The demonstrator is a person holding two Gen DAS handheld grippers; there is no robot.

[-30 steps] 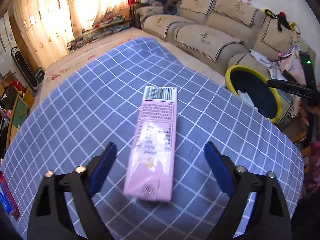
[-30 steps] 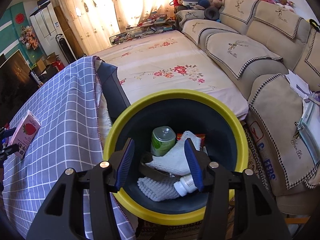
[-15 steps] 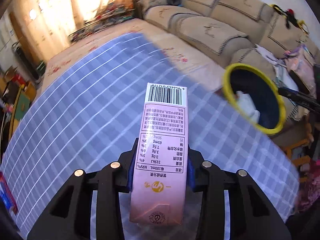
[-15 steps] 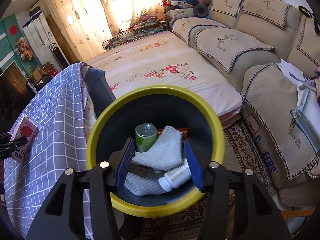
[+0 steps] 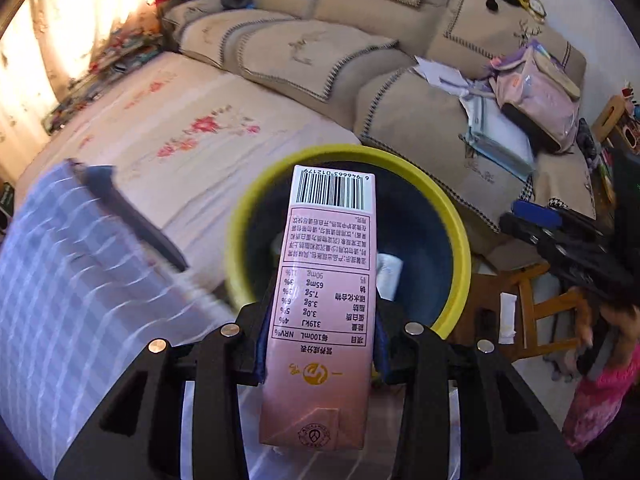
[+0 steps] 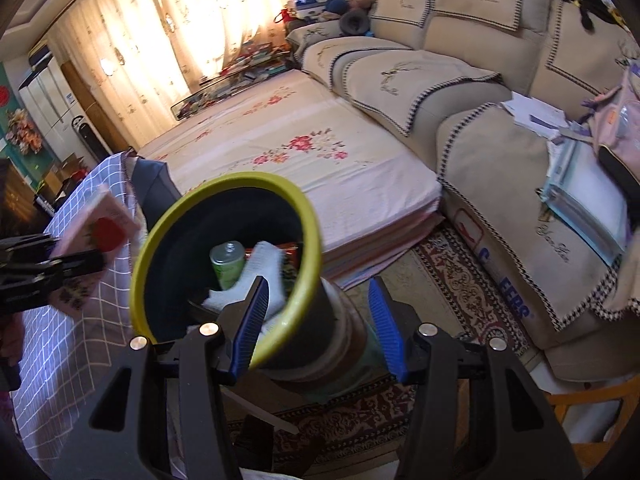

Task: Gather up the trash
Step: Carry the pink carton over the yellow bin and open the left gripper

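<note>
My left gripper is shut on a pink milk carton and holds it in the air, its far end over the yellow-rimmed dark trash bin. In the right wrist view the carton and left gripper show at the left, beside the bin. The bin holds a green can, a white cloth and other trash. My right gripper is open and empty, its jaws astride the bin's near rim and outer wall.
The blue checked tablecloth lies left of the bin. A flowered mattress and a beige sofa lie beyond. A wooden stool and a person in pink are at the right.
My left gripper closed on the carton, lifted it off the table and carried it right toward the bin. My right gripper moved right and now straddles the bin's rim.
</note>
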